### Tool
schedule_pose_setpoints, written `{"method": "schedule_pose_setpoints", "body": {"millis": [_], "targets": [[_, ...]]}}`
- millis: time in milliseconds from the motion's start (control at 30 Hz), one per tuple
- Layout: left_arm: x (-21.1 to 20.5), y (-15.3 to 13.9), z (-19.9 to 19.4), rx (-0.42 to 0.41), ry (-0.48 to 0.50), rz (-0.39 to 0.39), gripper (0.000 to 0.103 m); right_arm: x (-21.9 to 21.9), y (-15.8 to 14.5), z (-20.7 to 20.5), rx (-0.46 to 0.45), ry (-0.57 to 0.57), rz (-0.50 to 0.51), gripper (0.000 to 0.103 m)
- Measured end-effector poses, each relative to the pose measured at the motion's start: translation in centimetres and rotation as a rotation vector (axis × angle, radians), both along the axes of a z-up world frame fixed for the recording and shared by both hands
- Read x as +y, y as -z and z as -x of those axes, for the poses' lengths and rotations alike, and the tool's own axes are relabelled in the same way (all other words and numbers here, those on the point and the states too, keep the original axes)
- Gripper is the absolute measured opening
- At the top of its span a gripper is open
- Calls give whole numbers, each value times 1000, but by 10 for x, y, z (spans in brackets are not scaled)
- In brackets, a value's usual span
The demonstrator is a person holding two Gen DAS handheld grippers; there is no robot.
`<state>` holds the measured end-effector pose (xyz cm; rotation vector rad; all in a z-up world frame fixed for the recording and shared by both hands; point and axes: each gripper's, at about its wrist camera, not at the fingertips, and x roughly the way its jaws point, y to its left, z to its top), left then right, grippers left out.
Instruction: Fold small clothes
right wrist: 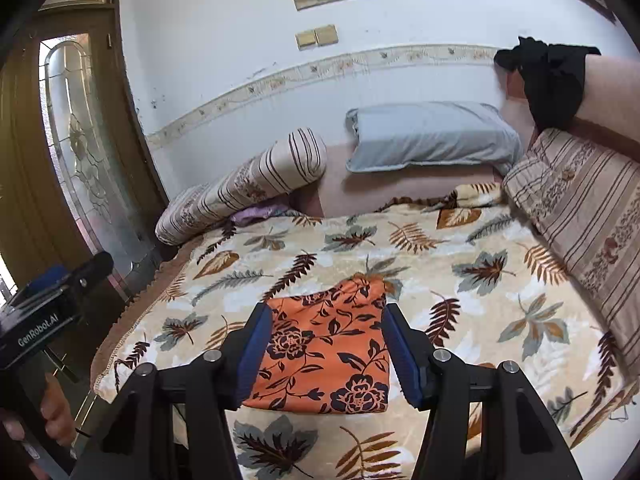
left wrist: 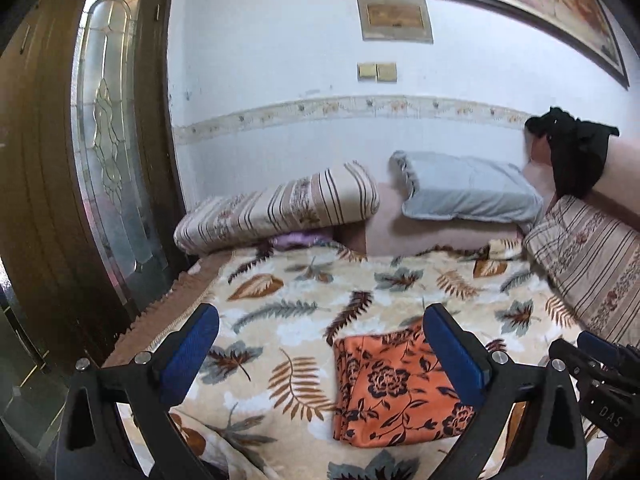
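While the folded orange floral garment (right wrist: 326,356) lies flat on the leaf-print blanket (right wrist: 460,248), I hold both grippers above it, left gripper (left wrist: 320,344) spread wide and empty, right gripper (right wrist: 322,354) parted, gripping nothing.

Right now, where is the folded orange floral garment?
The folded orange floral garment lies flat on the leaf-print blanket near its front edge, low centre in both wrist views, touched by neither gripper.

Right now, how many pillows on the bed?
3: a striped bolster at the left, a grey pillow against the back wall, a striped cushion at the right. More may be hidden out of frame.
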<state>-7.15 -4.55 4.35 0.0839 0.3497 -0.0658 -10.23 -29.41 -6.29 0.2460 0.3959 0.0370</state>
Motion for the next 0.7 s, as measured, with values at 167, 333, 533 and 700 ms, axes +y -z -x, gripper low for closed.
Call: {"method": "schedule_pose_setpoints", "body": {"millis": [167,333,533,700], "targets": [[-2,-15,16,-32,16,-1,102,12,-8,14,-6,-24,15,62],[-1,-24,29,-46,25,-4,102,14,-7,25,-14,-33,4,62],[-3,-32,42,-81,37,-22,102,13,-16,38,-55,-37,7,62],[-7,-35,48,-89,59,-28,102,15,-19,41,-67,-28,27,62]]}}
